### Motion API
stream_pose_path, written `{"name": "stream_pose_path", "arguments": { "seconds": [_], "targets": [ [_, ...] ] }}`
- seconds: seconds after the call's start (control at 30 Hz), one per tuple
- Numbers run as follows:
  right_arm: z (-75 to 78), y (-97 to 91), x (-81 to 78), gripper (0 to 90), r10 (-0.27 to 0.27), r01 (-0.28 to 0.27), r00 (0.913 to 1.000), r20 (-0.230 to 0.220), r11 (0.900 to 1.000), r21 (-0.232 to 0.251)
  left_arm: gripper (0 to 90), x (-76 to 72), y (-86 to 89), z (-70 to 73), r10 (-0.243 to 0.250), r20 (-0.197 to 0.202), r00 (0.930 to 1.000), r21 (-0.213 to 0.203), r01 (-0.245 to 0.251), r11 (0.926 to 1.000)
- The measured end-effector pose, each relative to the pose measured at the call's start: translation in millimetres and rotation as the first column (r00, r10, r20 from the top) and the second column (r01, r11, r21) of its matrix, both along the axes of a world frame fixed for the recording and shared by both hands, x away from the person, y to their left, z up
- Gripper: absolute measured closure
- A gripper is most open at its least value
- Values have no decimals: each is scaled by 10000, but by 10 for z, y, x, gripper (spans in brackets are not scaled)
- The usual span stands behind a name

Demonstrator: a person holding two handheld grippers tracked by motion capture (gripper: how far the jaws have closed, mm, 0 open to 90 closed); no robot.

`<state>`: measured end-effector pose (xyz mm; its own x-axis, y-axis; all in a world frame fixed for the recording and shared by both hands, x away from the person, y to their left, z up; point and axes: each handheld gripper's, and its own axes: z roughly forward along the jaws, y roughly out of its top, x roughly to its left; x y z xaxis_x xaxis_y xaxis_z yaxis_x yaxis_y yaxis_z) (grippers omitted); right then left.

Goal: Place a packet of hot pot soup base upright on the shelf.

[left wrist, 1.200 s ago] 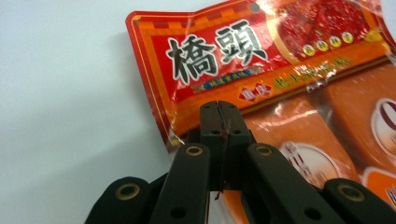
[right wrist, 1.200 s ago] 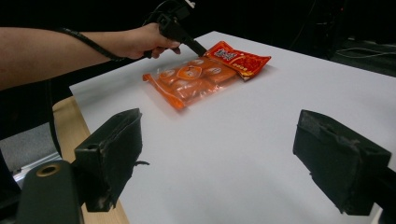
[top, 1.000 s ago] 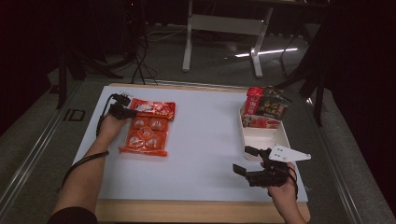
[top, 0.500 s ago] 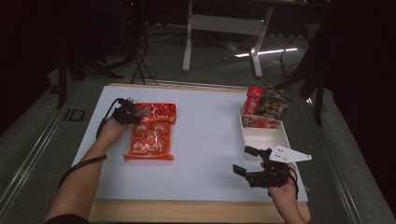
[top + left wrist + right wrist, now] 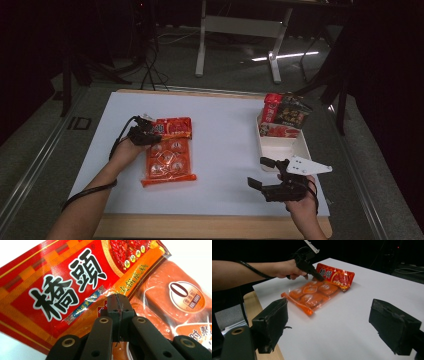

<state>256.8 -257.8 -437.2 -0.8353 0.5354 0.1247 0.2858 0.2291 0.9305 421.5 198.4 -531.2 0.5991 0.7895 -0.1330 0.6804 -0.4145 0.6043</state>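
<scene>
Gripping: left tool (image 5: 151,131) clamped on the far edge of the red sauce packet (image 5: 169,155), likely to drag it.
Packet: flat on the white table (image 5: 225,150), left side.
Right tool (image 5: 270,175): jaws wide apart, hovering idle near the white bin (image 5: 282,147).
Bin: seemingly holds similar packets (image 5: 282,115) upright.

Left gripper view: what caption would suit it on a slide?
Shut black left gripper pinching the clear film of a red-and-orange snack packet.
</scene>
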Motion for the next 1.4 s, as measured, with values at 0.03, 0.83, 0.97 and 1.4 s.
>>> {"name": "stream_pose_path", "arguments": {
  "seconds": [0.03,0.83,0.97,1.4],
  "targets": [
    [-1,2,2,153,2,-2,10000,-22,10000,-3,900,-19,-12,2,-100,-60,9999,-23,100,9999],
    [5,39,-6,153,93,-93,10000,-34,9999,-109,900,-513,-675,5,-2076,-271,9778,-409,2064,9776],
    [4,37,-10,153,95,-96,10000,-29,9999,-110,900,-479,-666,-19,-2080,-272,9777,-885,2049,9748],
    [-3,5,3,153,-69,70,10000,36,9999,-106,672,-550,-439,223,-1896,218,9816,-1844,1904,9642]
  ]
}}
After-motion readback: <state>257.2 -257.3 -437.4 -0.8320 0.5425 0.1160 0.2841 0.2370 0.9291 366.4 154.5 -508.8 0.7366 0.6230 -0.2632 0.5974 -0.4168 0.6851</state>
